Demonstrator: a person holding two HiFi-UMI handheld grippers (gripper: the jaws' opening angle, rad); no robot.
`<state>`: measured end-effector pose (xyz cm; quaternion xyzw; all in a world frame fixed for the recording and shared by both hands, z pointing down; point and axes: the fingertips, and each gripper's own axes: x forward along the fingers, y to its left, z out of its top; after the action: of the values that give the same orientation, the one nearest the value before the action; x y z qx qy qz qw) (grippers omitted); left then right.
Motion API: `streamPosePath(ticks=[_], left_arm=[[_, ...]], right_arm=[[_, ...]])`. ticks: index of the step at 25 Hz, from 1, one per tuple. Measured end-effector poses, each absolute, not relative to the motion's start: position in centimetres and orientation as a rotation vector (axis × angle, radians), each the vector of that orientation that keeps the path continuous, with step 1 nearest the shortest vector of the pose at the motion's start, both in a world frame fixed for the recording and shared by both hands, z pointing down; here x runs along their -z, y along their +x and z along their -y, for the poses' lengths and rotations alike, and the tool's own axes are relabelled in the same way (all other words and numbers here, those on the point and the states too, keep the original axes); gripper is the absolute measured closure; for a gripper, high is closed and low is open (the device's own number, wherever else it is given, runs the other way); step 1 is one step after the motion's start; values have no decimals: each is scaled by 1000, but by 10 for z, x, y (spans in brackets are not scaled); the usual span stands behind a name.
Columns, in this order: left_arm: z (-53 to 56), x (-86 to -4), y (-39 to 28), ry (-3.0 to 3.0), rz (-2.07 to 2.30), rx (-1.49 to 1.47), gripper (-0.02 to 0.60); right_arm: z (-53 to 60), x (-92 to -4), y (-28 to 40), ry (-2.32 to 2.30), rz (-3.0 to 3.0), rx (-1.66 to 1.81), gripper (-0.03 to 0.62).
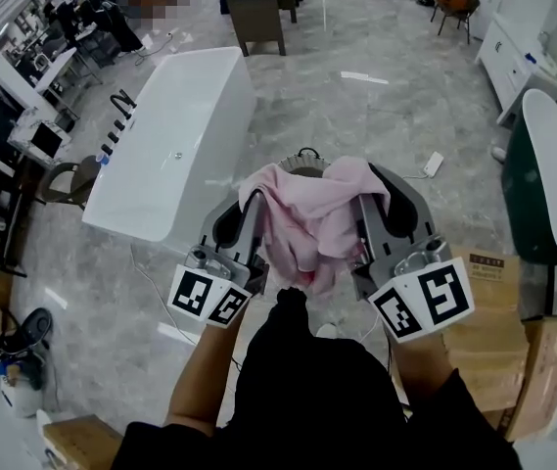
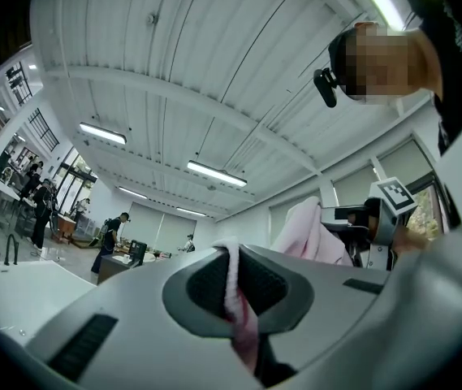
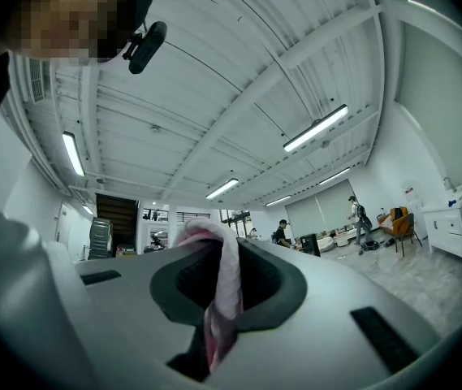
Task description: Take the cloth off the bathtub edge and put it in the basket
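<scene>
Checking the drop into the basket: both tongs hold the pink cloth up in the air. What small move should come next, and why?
Probably lower it a little. The left tongs and right tongs are both shut on the cloth, which hangs clear of the bathtub, above a dark rim that may be the basket.

The cloth hangs between your left gripper and right gripper; the bathtub lies beyond-left, cardboard boxes at your right.
</scene>
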<state>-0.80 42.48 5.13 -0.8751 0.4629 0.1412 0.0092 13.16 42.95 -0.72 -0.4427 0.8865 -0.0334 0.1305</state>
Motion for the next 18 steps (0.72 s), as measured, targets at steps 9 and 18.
streamPosePath(ticks=[9,18], left_arm=[[-365,-60,-17,-2709,-1436,-328,561],[-279,-70,-28,-2694,-1418,-244,561]], right_arm=[[-378,-1,123,-1372,-2577,85,548],[-290,-21,116,-1430,-2535,88,548]])
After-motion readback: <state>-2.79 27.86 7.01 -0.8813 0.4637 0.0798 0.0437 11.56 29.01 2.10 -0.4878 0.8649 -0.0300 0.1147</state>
